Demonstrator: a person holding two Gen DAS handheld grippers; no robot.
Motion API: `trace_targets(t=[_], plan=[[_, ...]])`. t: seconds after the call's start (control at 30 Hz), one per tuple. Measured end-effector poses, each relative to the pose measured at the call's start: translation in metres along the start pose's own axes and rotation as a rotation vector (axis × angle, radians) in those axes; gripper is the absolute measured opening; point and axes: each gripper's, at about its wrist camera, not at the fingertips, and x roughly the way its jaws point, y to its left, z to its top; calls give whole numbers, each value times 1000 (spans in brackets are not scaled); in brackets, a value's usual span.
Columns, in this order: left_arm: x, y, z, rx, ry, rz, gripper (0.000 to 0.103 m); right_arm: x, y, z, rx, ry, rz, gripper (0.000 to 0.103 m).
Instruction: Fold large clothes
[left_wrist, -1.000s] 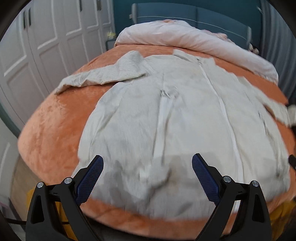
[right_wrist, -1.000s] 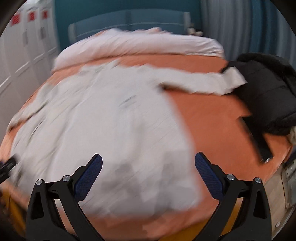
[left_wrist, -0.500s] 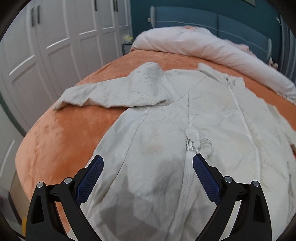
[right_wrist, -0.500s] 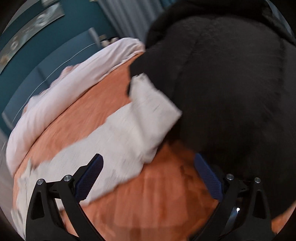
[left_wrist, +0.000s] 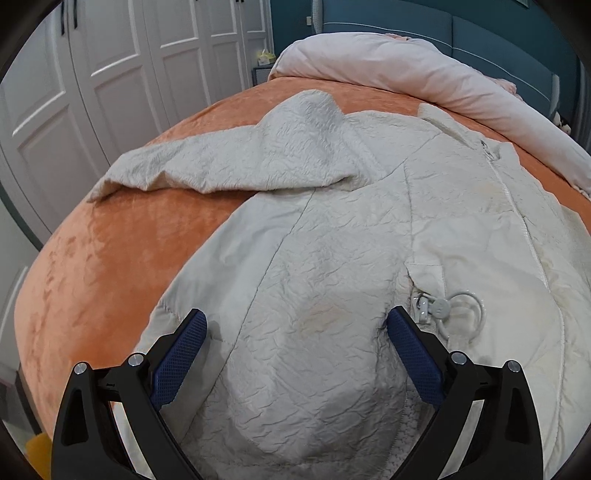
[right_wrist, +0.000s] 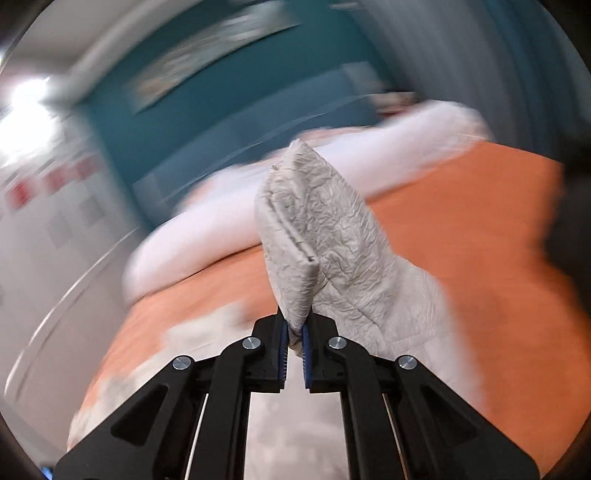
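A large cream quilted jacket (left_wrist: 332, 229) lies spread front-up on the orange bed cover (left_wrist: 110, 251), its left sleeve (left_wrist: 207, 166) stretched out to the left. My left gripper (left_wrist: 295, 332) is open and empty, low over the jacket's lower left panel, beside a pocket zip pull (left_wrist: 439, 306). My right gripper (right_wrist: 294, 332) is shut on the cuff end of the jacket's right sleeve (right_wrist: 332, 240) and holds it raised above the bed; that view is motion-blurred.
A rolled pale pink duvet (left_wrist: 424, 74) lies across the head of the bed, in front of a teal headboard (left_wrist: 461, 33). White wardrobe doors (left_wrist: 92, 74) stand to the left. A dark garment (right_wrist: 572, 221) sits at the right edge of the bed.
My right gripper has closed on the right sleeve's cuff beside the dark garment and lifted it. My left gripper has moved forward and lower over the jacket, still open.
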Motion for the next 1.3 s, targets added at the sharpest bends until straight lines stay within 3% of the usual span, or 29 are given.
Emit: trace_targets(t=[0.07,0.13,0.17,0.27,0.3,0.37,0.43,0.5,0.63,0.73,0.83,0.9,0.93,0.97,1.0,1.07,1.1,1.17,1.23,1.3], plan=[[-1,1,-1,-8,-8,-7,97,22,54,-24,-60,80,117,5],[-2,3,1,-16,-7,-23,97,56,121,-76,-154,203,220,8],[-4,5,2,-24,-5,-38,96,72,144,-103,-203,271,243,14],[-13,14,14,-70,-18,-91,96,99,185,-169,-357,408,222,54],[-18,17,21,-88,-30,-116,96,98,194,-187,-420,418,192,55],[-25,20,35,-120,-58,-165,96,75,195,-193,-453,407,195,55],[-24,17,53,-144,-70,-212,96,53,177,-174,-401,366,191,58],[-13,6,68,-161,-37,-272,96,32,141,-157,-296,331,151,64],[15,-28,84,-176,18,-346,96,5,65,-134,-109,306,13,64],[46,-56,89,-178,84,-377,93,2,6,-126,69,292,-73,63],[75,-70,89,-225,161,-374,68,13,-37,-118,253,286,-106,62],[76,-73,95,-232,127,-382,45,29,-50,-118,320,305,-108,53],[75,-75,99,-218,117,-405,17,37,-53,-117,335,311,-115,46],[75,-77,104,-206,110,-433,4,44,-54,-115,342,316,-113,24],[72,-77,110,-201,87,-434,3,46,-52,-115,341,317,-107,3],[61,-74,123,-177,7,-419,0,34,-42,-107,308,242,-66,3],[56,-73,127,-161,-28,-398,0,25,-28,-96,245,169,-44,3],[52,-71,131,-127,-89,-333,0,17,-10,-94,139,106,-51,2],[71,-74,125,-91,-46,-290,0,46,-20,-110,105,239,-147,3],[99,-71,111,-107,70,-283,0,72,-48,-131,205,407,-166,2]])
